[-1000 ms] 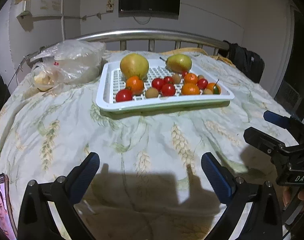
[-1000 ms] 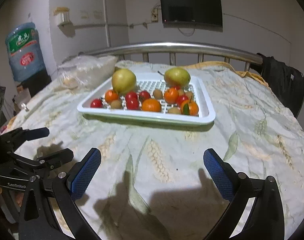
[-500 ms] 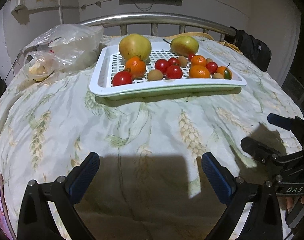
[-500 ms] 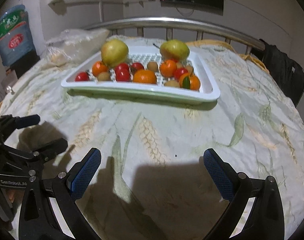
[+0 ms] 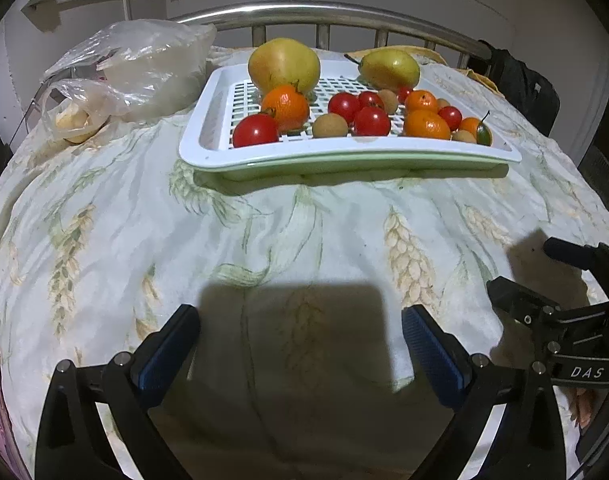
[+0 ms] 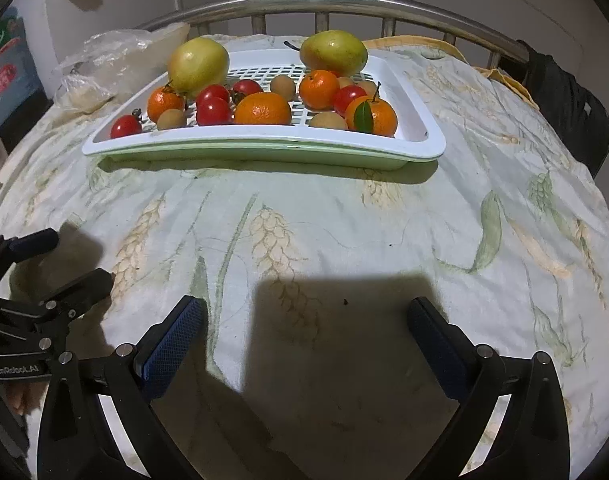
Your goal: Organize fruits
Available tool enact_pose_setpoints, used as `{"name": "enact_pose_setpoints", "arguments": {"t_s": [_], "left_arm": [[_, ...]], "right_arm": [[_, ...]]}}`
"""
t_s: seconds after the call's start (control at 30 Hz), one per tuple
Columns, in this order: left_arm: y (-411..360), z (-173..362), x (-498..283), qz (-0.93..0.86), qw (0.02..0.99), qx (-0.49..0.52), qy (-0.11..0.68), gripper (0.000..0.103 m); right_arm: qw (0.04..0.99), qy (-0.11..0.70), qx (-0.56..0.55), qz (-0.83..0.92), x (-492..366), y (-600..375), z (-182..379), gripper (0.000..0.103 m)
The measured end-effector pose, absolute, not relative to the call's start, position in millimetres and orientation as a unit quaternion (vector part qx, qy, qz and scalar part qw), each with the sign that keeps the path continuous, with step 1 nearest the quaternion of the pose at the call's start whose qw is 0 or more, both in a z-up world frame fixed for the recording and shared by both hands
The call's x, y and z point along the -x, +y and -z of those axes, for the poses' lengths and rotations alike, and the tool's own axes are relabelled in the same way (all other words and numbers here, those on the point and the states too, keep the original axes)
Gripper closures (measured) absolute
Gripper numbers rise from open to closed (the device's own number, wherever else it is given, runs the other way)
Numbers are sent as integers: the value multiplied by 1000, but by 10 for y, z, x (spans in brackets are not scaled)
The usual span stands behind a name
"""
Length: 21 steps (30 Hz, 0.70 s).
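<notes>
- The bedspread (image 6: 384,232) lies bare from its near edge up to the tray (image 6: 424,136), a wide lane for either gripper.
- Fruit crowds the tray; two pears (image 5: 284,62) stand tall along its far rim.
- Plastic bags (image 5: 144,64) fill the bed's far left corner beside the tray.
- A metal rail (image 6: 344,0) closes the far edge.
- A dark bag (image 6: 564,104) borders the far right edge.

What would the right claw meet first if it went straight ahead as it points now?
Probably the near rim of the white tray: only bare bedspread lies between. The right claw is open and empty. Its height above the cloth is unclear.
</notes>
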<state>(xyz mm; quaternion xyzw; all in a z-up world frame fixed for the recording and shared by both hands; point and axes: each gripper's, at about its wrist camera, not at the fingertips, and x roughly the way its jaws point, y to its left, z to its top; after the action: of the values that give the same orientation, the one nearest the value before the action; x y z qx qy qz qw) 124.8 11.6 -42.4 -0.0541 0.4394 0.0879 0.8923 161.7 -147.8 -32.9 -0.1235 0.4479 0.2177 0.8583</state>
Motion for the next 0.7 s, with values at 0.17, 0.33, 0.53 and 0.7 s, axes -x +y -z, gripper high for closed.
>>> {"name": "enact_pose_setpoints", "arguments": {"t_s": [0.17,0.33,0.53,0.7], "left_arm": [[106,437,-1260,-92,890,48,445,0],[113,442,-1268,-90,889,49,446,0],[118,441,-1275,-89,889,51,446,0],[116,441,-1277,-89,889,50,446,0]], "right_arm": [[858,448,126,-217,-1622,-1480,338,0],[858,448,127,-216,-1624,-1470,339,0],[858,448,127,-216,-1625,-1473,339,0],[858,448,127,-216,-1624,-1473,340,0]]}}
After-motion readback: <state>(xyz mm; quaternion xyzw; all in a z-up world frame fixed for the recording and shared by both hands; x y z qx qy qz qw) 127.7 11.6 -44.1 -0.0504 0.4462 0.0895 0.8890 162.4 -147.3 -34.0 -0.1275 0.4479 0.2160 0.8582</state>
